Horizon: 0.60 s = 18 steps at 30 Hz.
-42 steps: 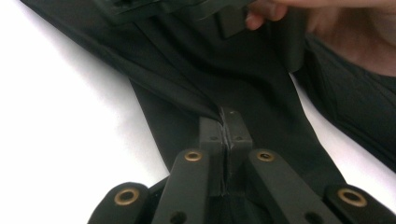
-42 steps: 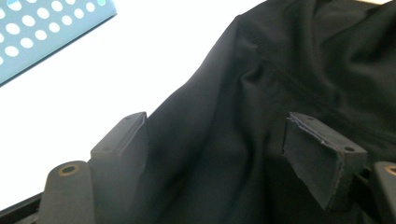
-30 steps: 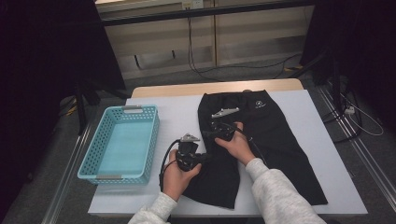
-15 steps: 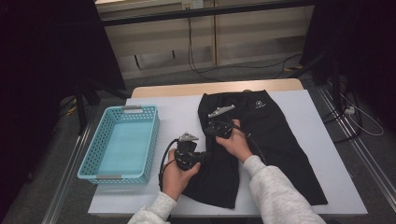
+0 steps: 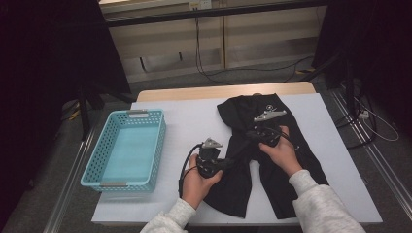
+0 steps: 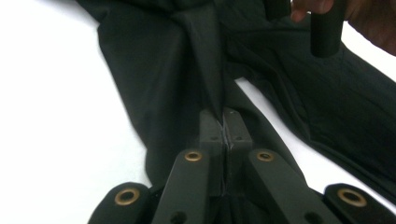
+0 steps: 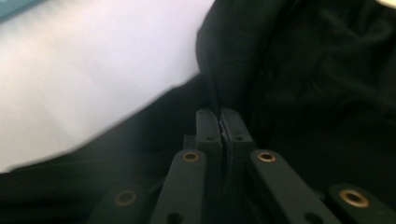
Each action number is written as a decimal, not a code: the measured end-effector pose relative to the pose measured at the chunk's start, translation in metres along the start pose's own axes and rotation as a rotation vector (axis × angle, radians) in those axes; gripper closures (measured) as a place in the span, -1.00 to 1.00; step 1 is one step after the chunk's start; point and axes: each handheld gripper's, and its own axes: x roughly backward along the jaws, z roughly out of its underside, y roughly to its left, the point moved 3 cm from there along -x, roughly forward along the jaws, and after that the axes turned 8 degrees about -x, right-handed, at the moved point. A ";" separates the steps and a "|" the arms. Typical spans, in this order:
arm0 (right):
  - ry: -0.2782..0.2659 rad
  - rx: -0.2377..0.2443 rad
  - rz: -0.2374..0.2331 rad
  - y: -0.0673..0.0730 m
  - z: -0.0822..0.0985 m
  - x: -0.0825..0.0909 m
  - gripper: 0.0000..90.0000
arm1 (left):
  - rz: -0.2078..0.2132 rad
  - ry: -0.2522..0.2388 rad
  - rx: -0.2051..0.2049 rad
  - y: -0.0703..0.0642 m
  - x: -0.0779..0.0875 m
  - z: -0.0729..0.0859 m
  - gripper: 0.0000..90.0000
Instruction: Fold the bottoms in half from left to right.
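Black trousers point(image 5: 243, 109) lie spread on the white table point(image 5: 194, 116), waistband at the far side. My left gripper point(image 5: 229, 162) is at the left trouser leg, and its jaws point(image 6: 223, 114) are shut on a raised ridge of the black fabric point(image 6: 163, 70). My right gripper point(image 5: 248, 136) is over the middle of the garment, with its jaws point(image 7: 218, 114) shut on a fold of the cloth point(image 7: 303, 70). A taut strip of fabric runs between the two grippers. In the left gripper view, the right gripper's handle point(image 6: 327, 28) and the hand point(image 6: 369, 18) sit at the top right.
A light blue perforated basket point(image 5: 160, 141) stands on the table's left part, with nothing in it. Bare white tabletop lies between the basket and the trousers. Cables run over the floor behind the table.
My right gripper has moved to the right over the trousers, drawing a fold of fabric with it. The left gripper has shifted slightly right, still gripping the cloth.
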 end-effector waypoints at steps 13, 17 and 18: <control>-0.068 0.072 0.092 0.002 -0.010 -0.018 0.22 | 0.002 0.029 -0.004 0.003 -0.004 0.006 0.98; -0.080 0.098 0.077 0.010 -0.018 -0.027 0.17 | -0.001 0.030 -0.005 0.003 -0.005 0.006 0.98; -0.079 0.108 0.080 0.012 -0.020 -0.029 0.17 | -0.006 0.028 -0.006 0.003 -0.005 0.006 0.98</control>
